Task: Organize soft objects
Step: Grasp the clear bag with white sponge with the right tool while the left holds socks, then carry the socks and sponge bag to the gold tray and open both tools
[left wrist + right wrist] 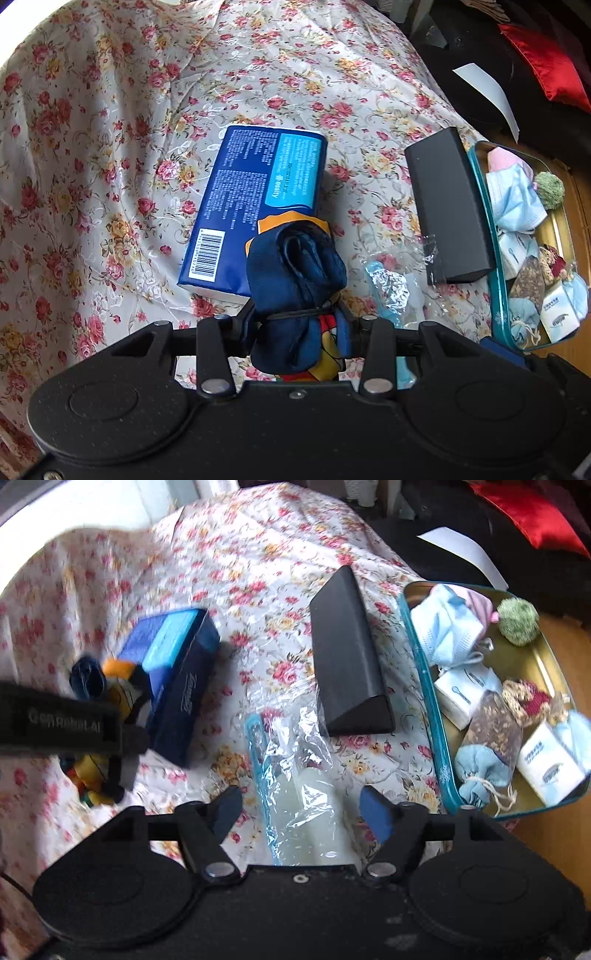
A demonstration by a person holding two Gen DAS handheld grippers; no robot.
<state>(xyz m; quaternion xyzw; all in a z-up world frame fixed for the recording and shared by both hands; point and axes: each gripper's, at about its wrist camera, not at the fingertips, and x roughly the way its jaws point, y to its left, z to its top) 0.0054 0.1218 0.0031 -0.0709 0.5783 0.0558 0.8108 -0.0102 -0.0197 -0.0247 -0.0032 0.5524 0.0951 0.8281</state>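
Left gripper (295,325) jaws clamped on the rolled navy satin cloth bundle (295,273), its long axis pointing forward, teal-rimmed metal tin (496,280) off right, nearer the right gripper (301,812), jaws spread, empty.

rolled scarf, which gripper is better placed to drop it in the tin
Left. The left gripper is already shut on the rolled scarf, so it only needs carrying over to the tin. The right gripper is open above the plastic bag.
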